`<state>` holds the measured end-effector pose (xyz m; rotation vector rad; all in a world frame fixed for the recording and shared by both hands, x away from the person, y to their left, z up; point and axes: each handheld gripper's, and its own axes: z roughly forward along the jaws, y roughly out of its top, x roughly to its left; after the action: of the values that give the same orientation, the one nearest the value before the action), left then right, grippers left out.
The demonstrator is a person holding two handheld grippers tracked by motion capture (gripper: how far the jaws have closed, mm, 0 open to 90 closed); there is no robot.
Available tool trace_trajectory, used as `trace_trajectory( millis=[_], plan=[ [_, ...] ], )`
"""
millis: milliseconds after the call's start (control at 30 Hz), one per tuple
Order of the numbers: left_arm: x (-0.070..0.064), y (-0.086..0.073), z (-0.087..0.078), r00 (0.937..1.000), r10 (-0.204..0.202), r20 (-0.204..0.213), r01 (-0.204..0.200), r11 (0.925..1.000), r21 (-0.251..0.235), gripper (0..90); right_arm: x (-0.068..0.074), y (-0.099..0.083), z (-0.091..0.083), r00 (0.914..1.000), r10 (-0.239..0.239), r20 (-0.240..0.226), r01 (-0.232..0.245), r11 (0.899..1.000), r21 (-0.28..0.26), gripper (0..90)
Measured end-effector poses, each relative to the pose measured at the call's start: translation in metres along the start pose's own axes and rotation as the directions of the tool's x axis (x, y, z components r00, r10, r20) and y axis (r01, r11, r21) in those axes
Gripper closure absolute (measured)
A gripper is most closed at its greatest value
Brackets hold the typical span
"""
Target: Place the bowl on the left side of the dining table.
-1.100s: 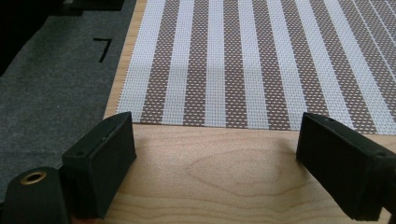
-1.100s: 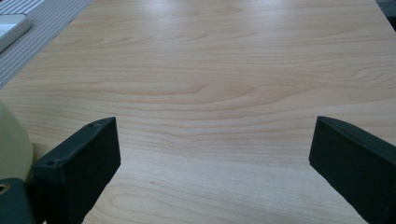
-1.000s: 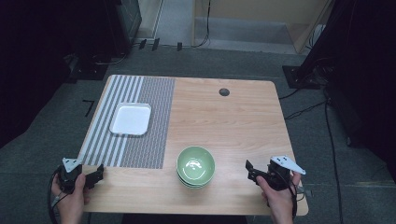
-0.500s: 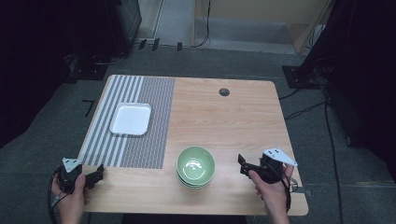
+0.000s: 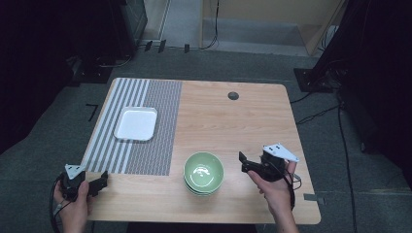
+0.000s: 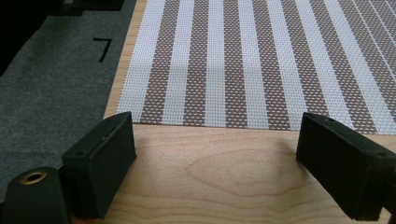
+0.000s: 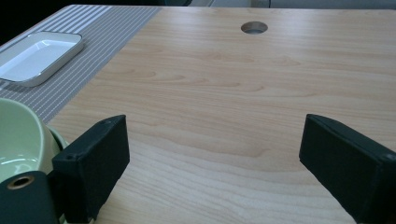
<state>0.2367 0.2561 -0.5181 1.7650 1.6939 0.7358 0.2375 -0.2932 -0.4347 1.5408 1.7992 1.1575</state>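
Black right tongs (image 5: 244,162) gape wide, empty, beside green bowls (image 5: 204,172).

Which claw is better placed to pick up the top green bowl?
Right. The right claw is open beside the green bowls and pointing toward them. The left claw, also open, sits at the table's near left corner by the striped mat, farther off.

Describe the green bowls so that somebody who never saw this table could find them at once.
Start from the wooden table and its striped placemat on the left half. Just past the placemat's near right corner, close to the person's edge, stands a stack of green bowls. They are round, deep and pale green, unlike the flat white square tray on the placemat.
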Motion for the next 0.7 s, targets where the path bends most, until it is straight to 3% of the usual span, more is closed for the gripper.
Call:
trace_trajectory(
  millis=[400,600,700],
  plan=[
    [0.0,0.0,0.0,1.0,-0.001,0.0,0.001,1.0,-0.001,11.4,0.015,0.027,0.004,0.9992,-0.025,-0.032,0.024,0.999,-0.028,8.0],
    [0.0,0.0,0.0,1.0,-0.003,-0.001,0.003,1.0,-0.001,11.4,0.02,0.034,0.008,0.9984,-0.015,-0.054,0.014,1.0,-0.021,8.1],
    [0.0,0.0,0.0,1.0,-0.002,-0.001,0.002,1.0,-0.001,11.4,0.026,0.033,0.006,0.9963,0.002,-0.086,-0.004,1.0,-0.031,8.3]
  ],
)
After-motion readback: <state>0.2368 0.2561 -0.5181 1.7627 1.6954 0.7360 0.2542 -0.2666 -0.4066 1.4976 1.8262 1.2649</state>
